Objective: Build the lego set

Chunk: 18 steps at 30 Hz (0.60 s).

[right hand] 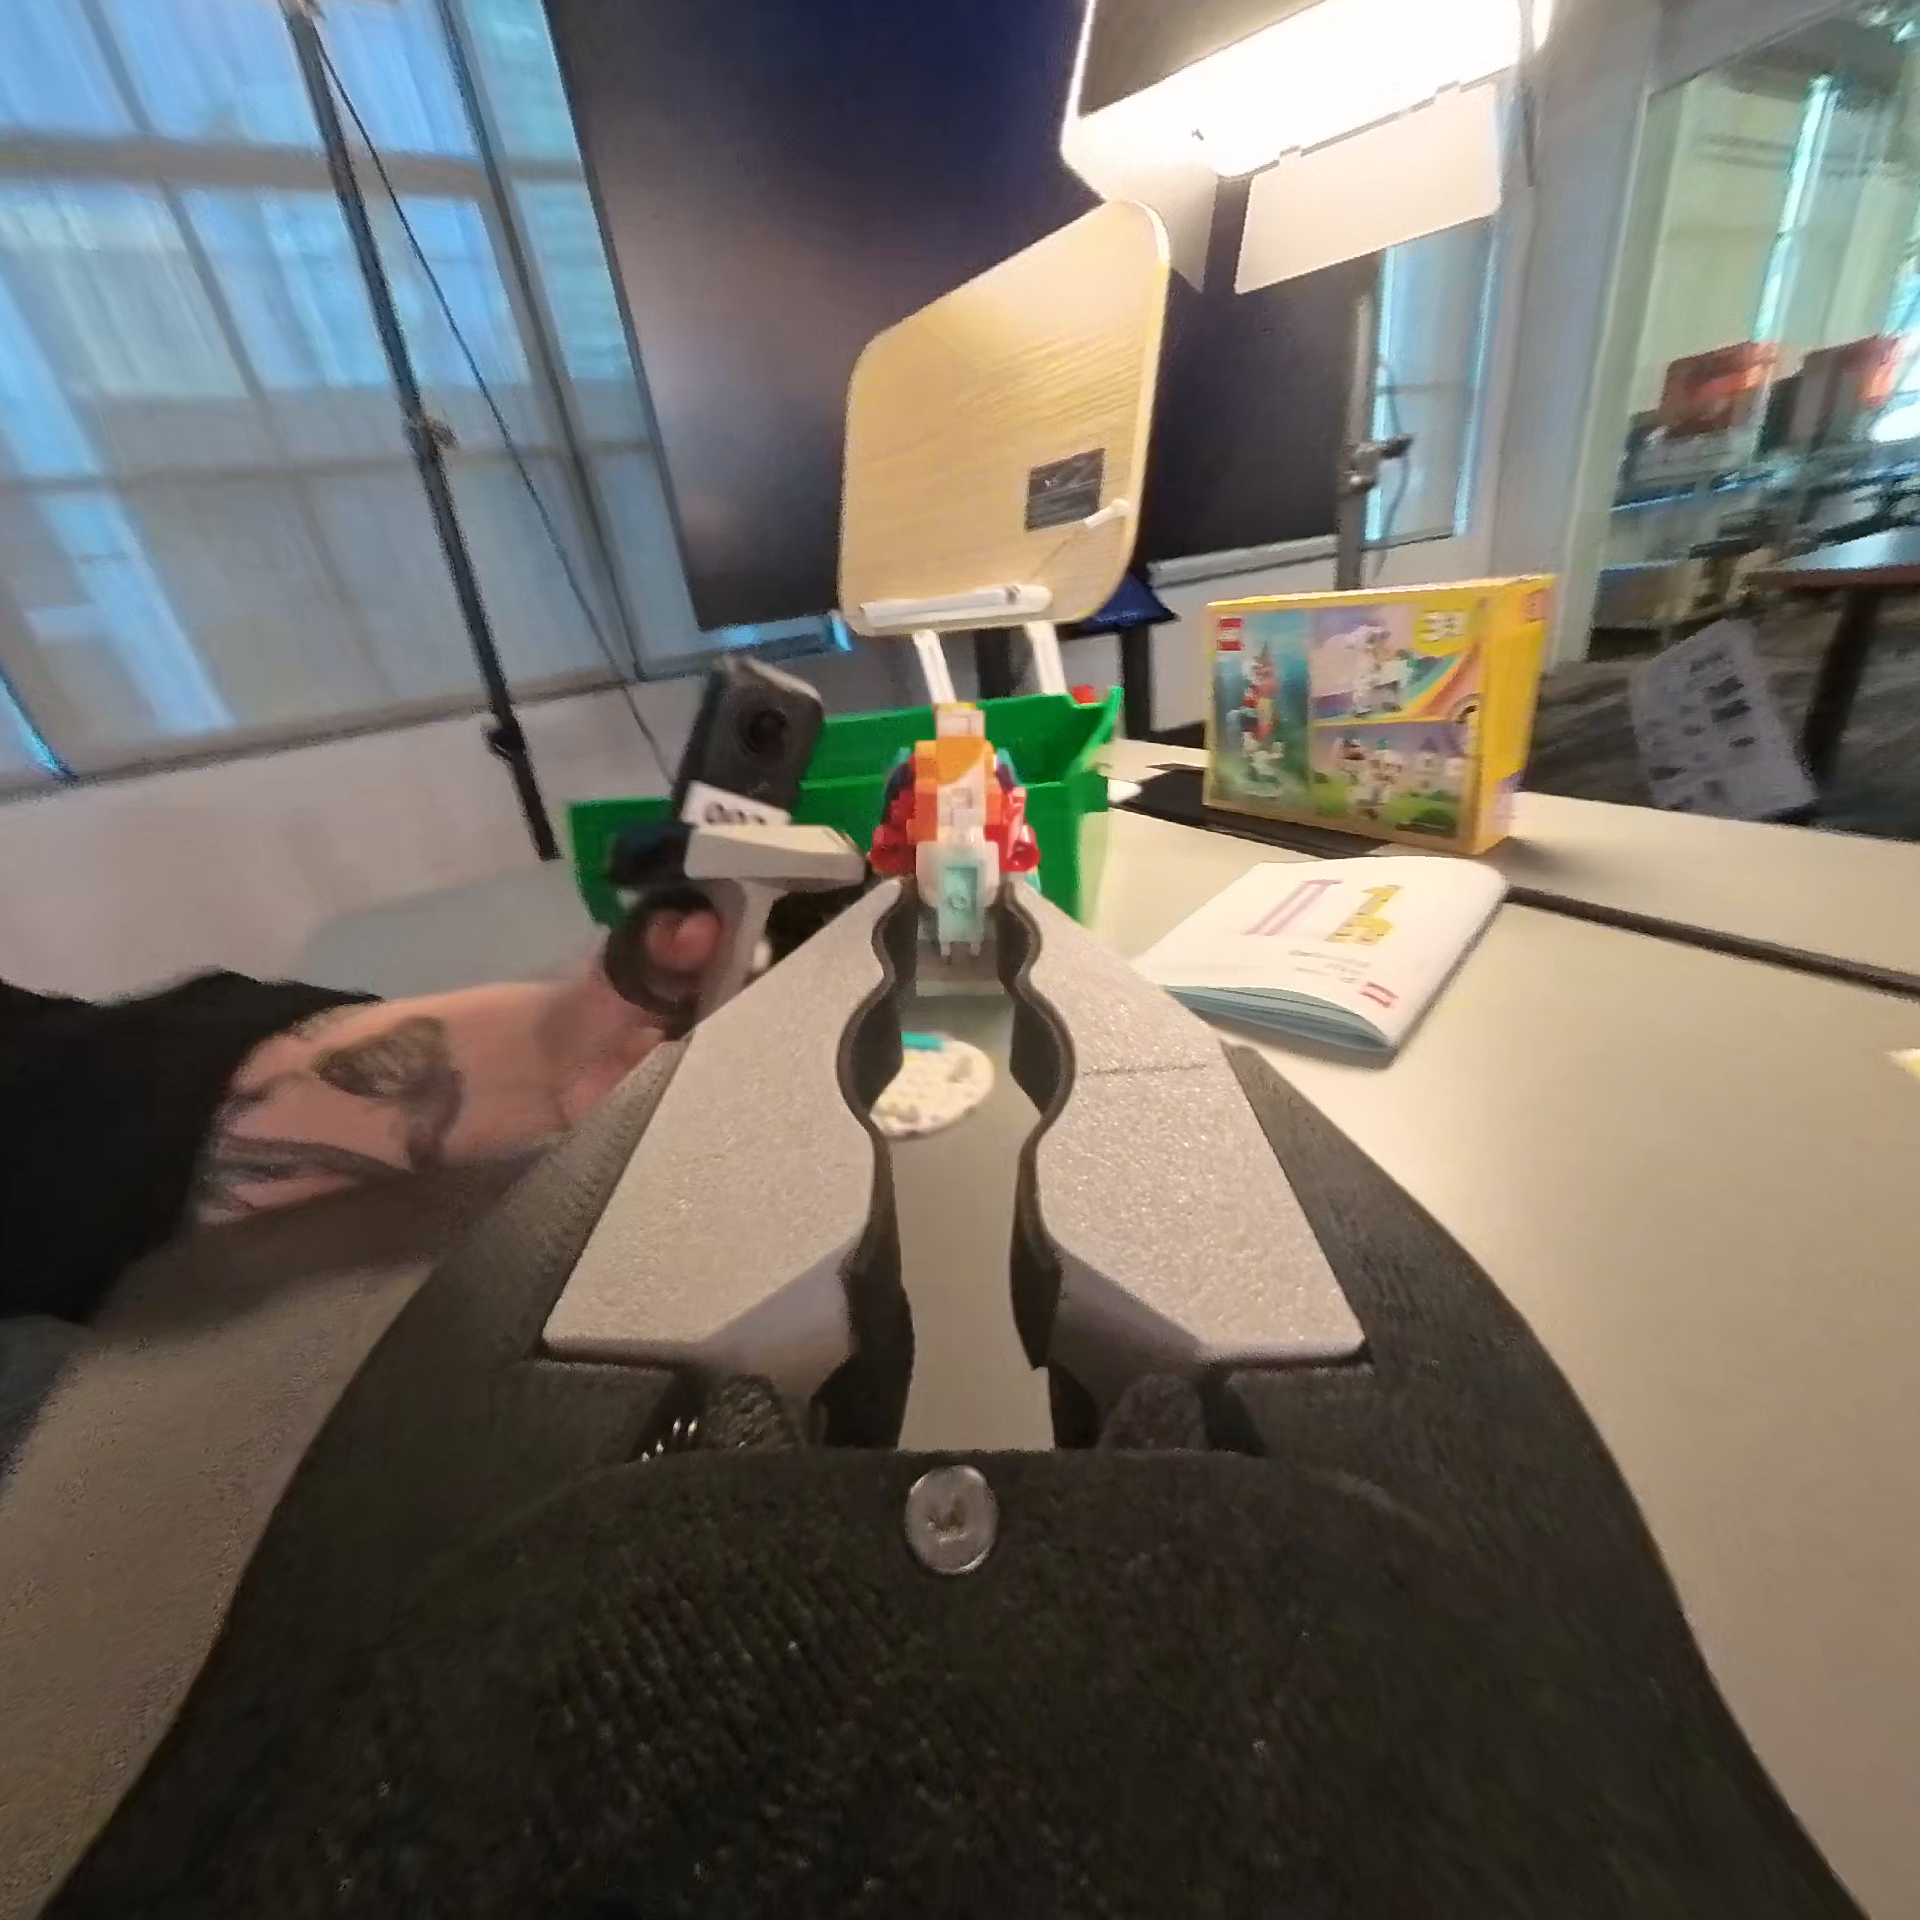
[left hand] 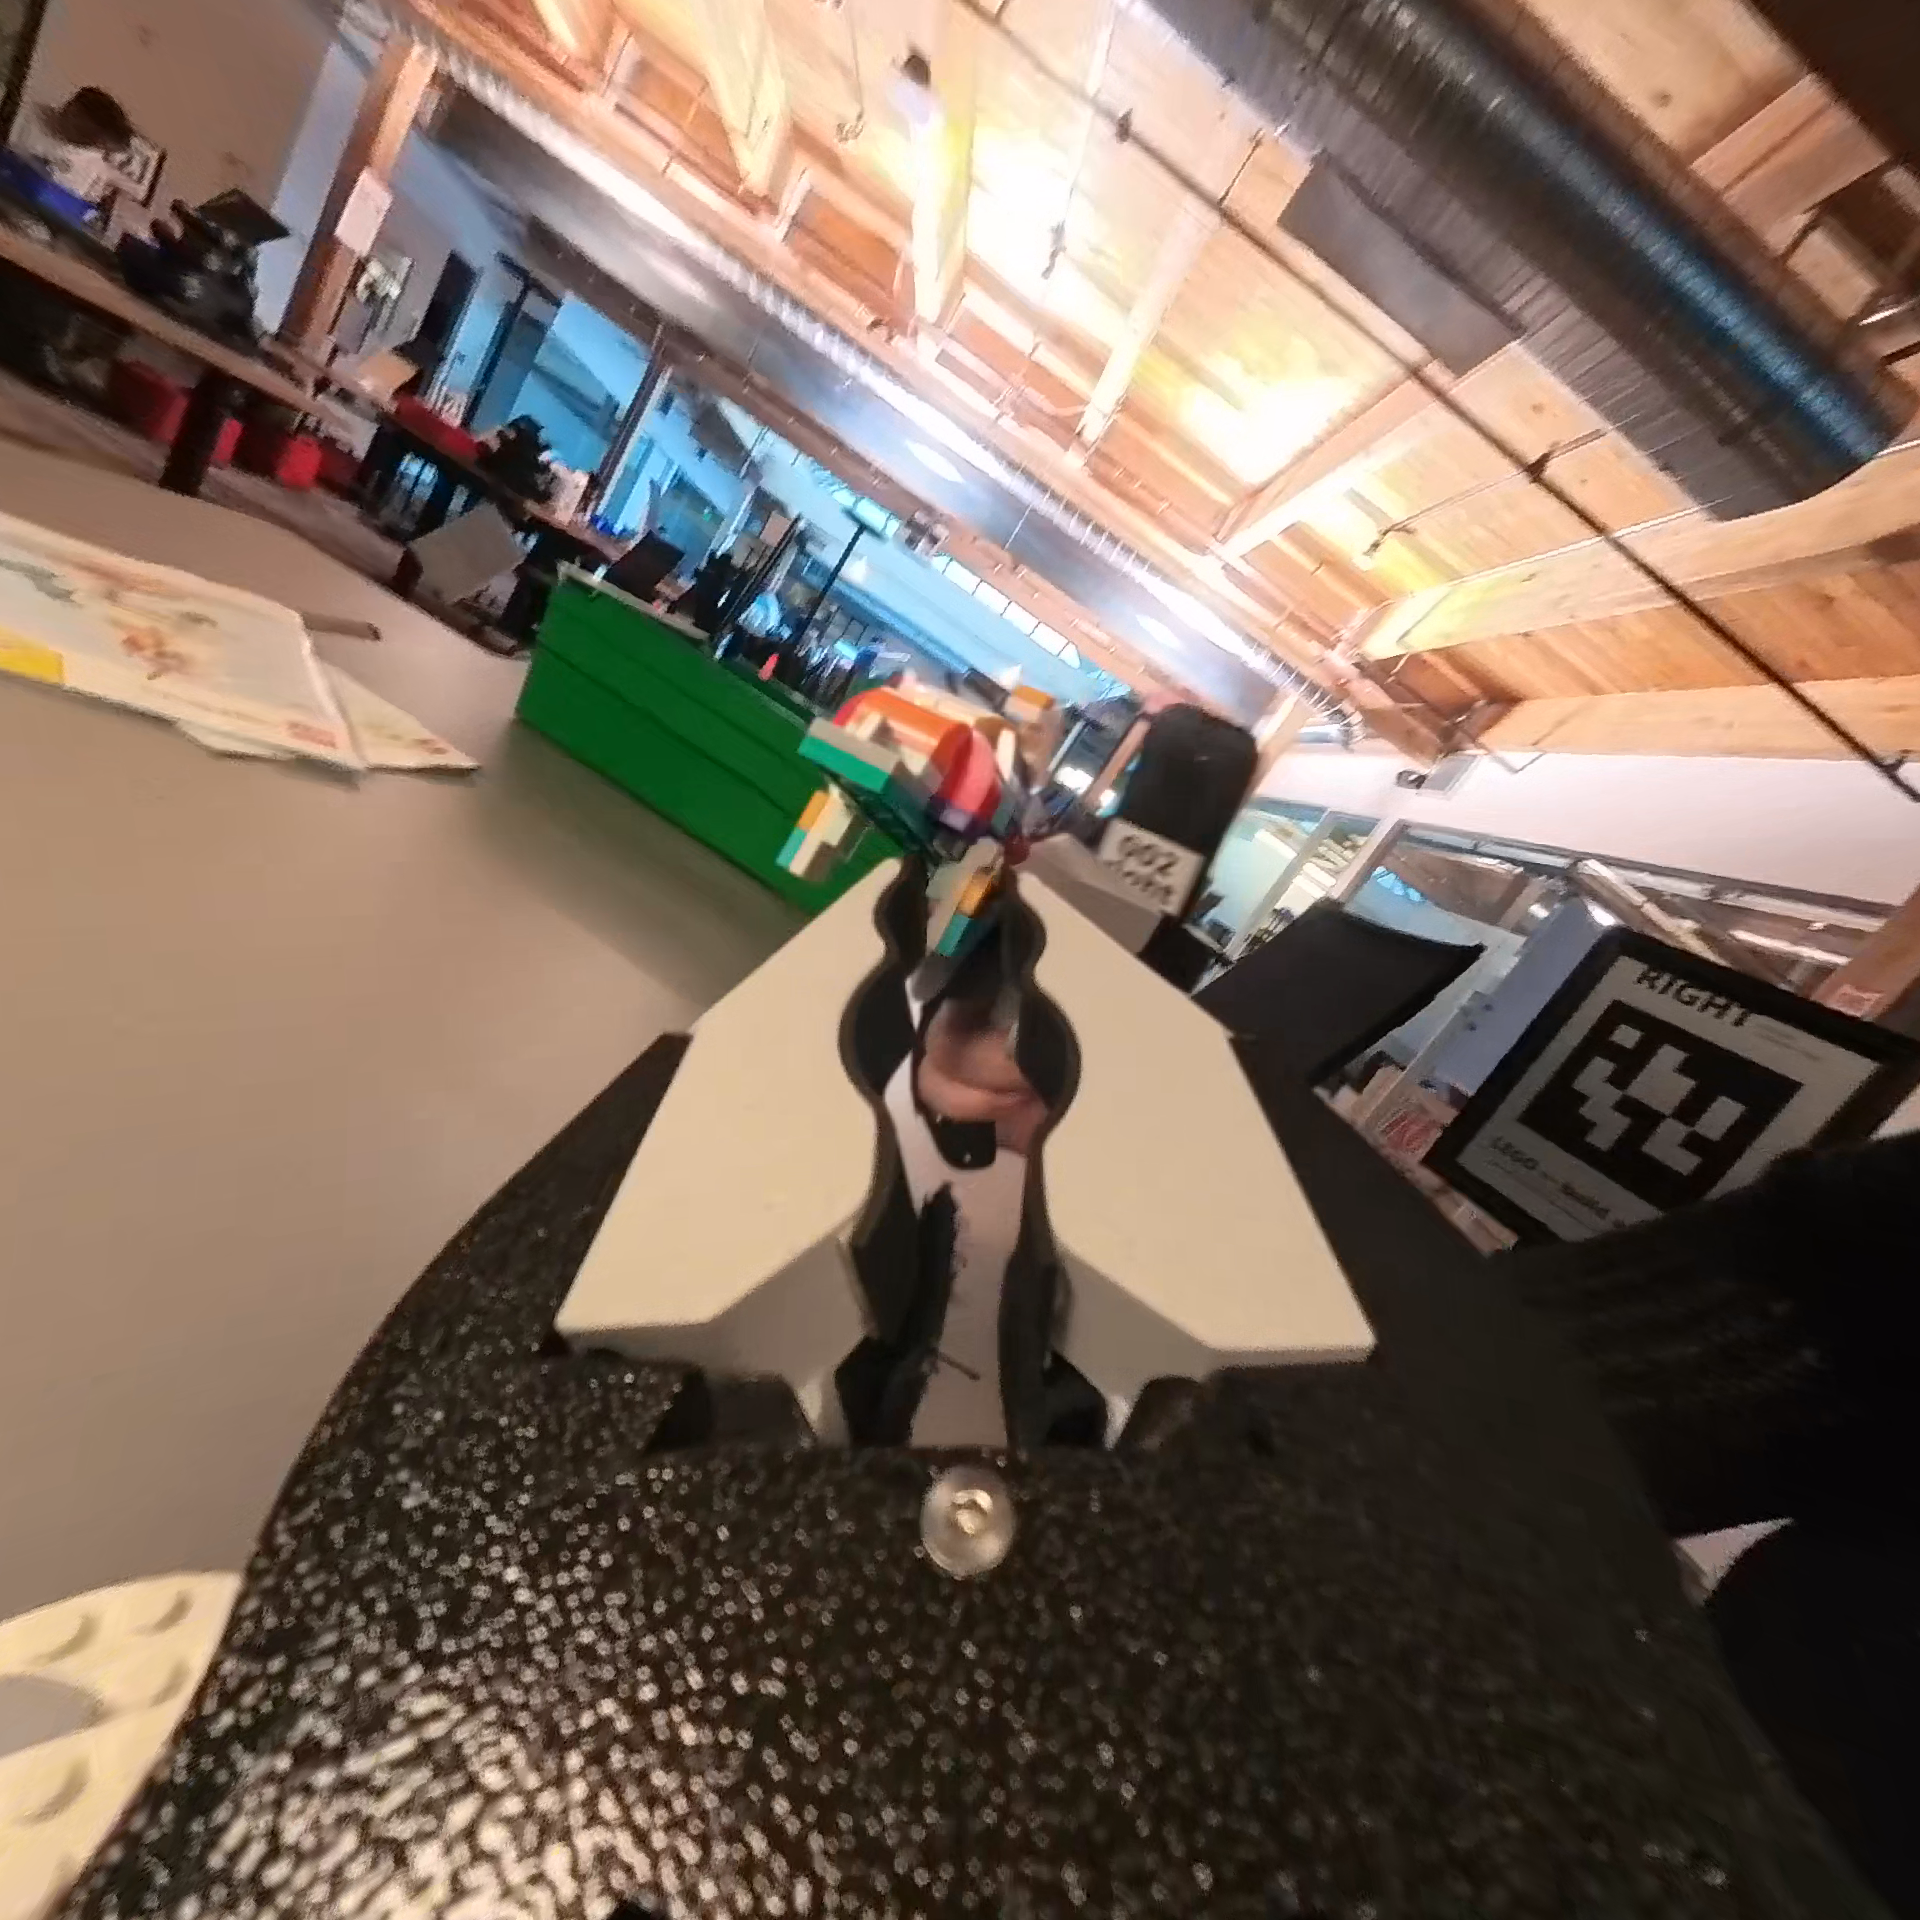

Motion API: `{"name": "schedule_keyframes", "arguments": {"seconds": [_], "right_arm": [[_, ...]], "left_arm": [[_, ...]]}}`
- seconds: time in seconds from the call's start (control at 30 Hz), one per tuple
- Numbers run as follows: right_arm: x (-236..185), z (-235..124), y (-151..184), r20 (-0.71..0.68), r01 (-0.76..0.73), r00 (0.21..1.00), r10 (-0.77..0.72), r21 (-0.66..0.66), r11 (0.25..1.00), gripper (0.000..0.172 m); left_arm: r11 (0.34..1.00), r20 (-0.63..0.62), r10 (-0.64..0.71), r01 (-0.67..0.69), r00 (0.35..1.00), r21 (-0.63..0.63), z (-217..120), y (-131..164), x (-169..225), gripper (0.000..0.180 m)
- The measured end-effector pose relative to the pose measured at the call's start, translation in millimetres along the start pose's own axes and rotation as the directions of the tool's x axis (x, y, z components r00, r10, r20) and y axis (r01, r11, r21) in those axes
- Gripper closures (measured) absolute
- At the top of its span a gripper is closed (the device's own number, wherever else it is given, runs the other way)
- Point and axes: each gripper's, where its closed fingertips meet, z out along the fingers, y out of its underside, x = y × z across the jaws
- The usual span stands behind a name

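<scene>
A small multicolour brick model (right hand: 951, 831), white, orange, red and teal, is held up above the grey table (right hand: 1558, 1195). My right gripper (right hand: 954, 899) is shut on its white and teal lower end. In the left wrist view the same model (left hand: 894, 779) sticks out beyond my left gripper (left hand: 961, 904), which is shut on a teal and yellow part of it. The left gripper also shows in the right wrist view (right hand: 769, 857), reaching the model's red side from the left, with a hand (right hand: 582, 1029) on its handle.
A green bin (right hand: 1049, 769) stands just behind the model; it also shows in the left wrist view (left hand: 665, 717). A yellow box (right hand: 1371, 707) and an open booklet (right hand: 1320, 945) lie to the right. A white round plate (right hand: 925, 1091) lies under the fingers. Papers (left hand: 177, 644) lie far left. My left and right fingertips are right by each other.
</scene>
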Motion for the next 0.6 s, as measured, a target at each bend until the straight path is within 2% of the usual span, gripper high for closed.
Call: {"name": "schedule_keyframes", "arguments": {"seconds": [0.07,0.13,0.2,0.27,0.3,0.33,0.37,0.4,0.43,0.47,0.5,0.57,0.6], "right_arm": [[5,1,6,-0.077,0.178,0.98,-0.183,-0.066,0.982,0.159],[6,2,8,-0.137,0.373,0.912,-0.388,-0.123,0.92,0.159],[5,3,7,-0.179,0.546,0.801,-0.571,-0.174,0.82,0.159],[4,3,9,-0.188,0.678,0.673,-0.715,-0.228,0.698,0.158],[4,2,9,-0.183,0.694,0.655,-0.733,-0.236,0.68,0.158],[3,0,12,-0.158,0.681,0.675,-0.721,-0.242,0.691,0.156],[2,-1,15,-0.121,0.652,0.714,-0.689,-0.244,0.718,0.143],[2,-3,15,-0.109,0.624,0.744,-0.659,-0.24,0.744,0.136],[4,-5,13,-0.113,0.618,0.748,-0.654,-0.24,0.749,0.129],[5,-6,14,-0.113,0.636,0.728,-0.676,-0.255,0.728,0.122],[8,-7,17,-0.108,0.669,0.687,-0.718,-0.29,0.684,0.115],[9,-5,31,-0.054,0.734,0.595,-0.802,-0.371,0.569,0.102],[9,-2,41,-0.011,0.755,0.559,-0.829,-0.405,0.515,0.101]], "left_arm": [[0.999,0.056,-0.011,0.013,0.998,-0.035,-1,4,-9,0.17],[0.999,0.097,-0.013,0.018,0.995,-0.046,-1,6,-16,0.17],[0.999,0.124,0.009,-0.003,0.992,-0.051,-2,5,-19,0.17],[0.993,0.151,0.093,-0.082,0.984,-0.079,-3,6,-20,0.169],[0.984,0.151,0.166,-0.153,0.975,-0.092,-4,4,-18,0.17],[0.964,0.172,0.257,-0.241,0.951,-0.11,-5,3,-18,0.17],[0.927,0.229,0.369,-0.339,0.901,-0.16,-7,2,-23,0.17],[0.855,0.269,0.512,-0.456,0.816,-0.246,-10,3,-30,0.171],[0.736,0.267,0.671,-0.578,0.691,-0.353,-13,7,-34,0.171],[0.567,0.224,0.819,-0.682,0.529,-0.462,-16,11,-39,0.172],[0.363,0.146,0.928,-0.743,0.344,-0.562,-18,17,-43,0.172],[-0.061,-0.086,0.996,-0.741,-0.005,-0.669,-22,33,-51,0.171],[-0.221,-0.183,0.974,-0.714,-0.132,-0.664,-22,41,-52,0.171]]}}
